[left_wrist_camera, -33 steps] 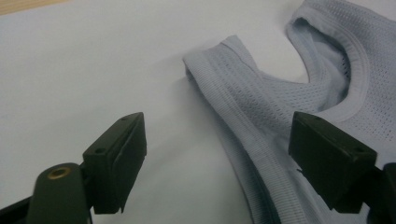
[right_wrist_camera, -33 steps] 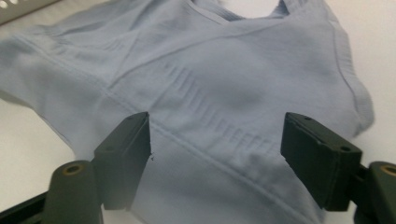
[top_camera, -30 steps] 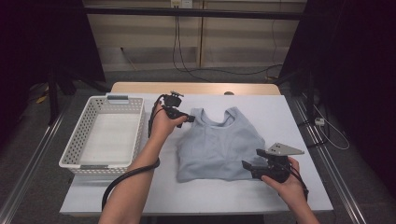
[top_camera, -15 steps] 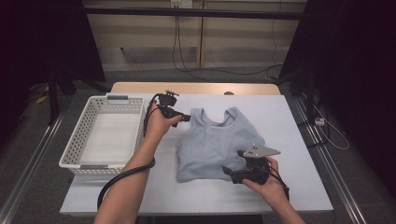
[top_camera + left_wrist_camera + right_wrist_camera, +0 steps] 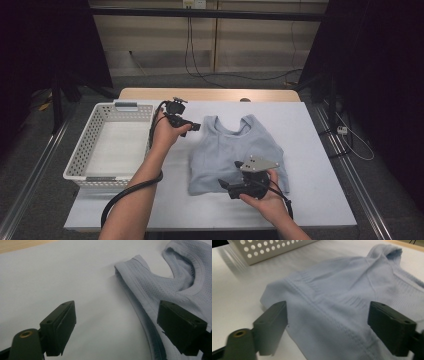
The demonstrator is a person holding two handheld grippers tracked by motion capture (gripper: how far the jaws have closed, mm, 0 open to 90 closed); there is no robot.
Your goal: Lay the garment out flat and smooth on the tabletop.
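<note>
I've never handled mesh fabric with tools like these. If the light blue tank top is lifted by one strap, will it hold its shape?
Probably not. The light blue tank top lies flat and thin on the table, so it would likely droop and fold. Its fine mesh weave suggests it is light. Pushed, the hem would probably bunch up rather than slide whole.

Bright evenly lit table, dark surroundings, soft shadows, blurred close-up edges

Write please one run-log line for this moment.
left gripper: open, beside top's shoulder strap | right gripper: open, over hem | light blue top: flat on table | white basket: left of top
</note>
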